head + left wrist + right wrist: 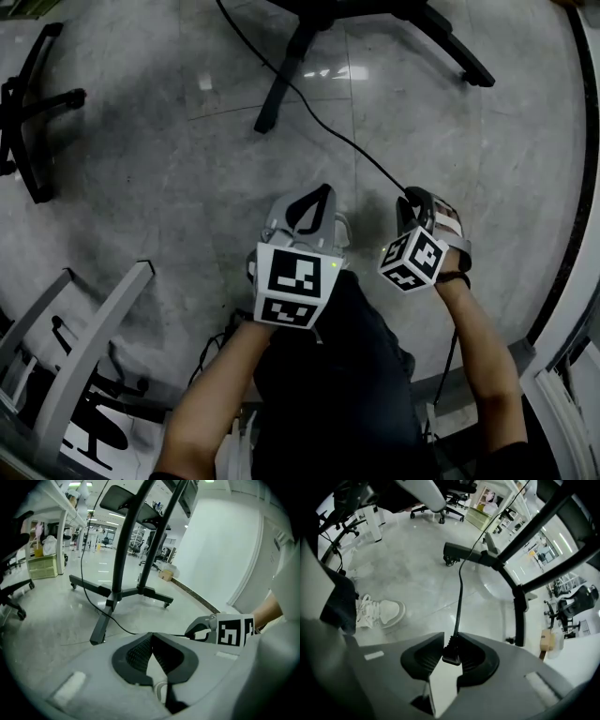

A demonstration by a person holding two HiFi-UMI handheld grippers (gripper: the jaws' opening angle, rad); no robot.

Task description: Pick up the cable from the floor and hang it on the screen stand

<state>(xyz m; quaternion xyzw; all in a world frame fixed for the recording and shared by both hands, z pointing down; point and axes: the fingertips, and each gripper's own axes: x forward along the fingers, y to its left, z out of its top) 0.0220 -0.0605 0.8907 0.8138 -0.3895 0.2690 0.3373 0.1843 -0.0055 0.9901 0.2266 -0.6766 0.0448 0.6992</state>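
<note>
Noting from the head view: both grippers sit side by side, low over the grey floor [169, 159]. We see the right gripper [451, 651] clamped on the black plug end of the cable [459, 597], pads pressing on either side of it. From there the cable trails far and left across the floor, past the black base legs of the screen stand [286, 66]. The left gripper [151, 637] has its jaws together with nothing between them (tips touching). A white shoe [379, 612] rests on the floor at near left in the right gripper view.
</note>
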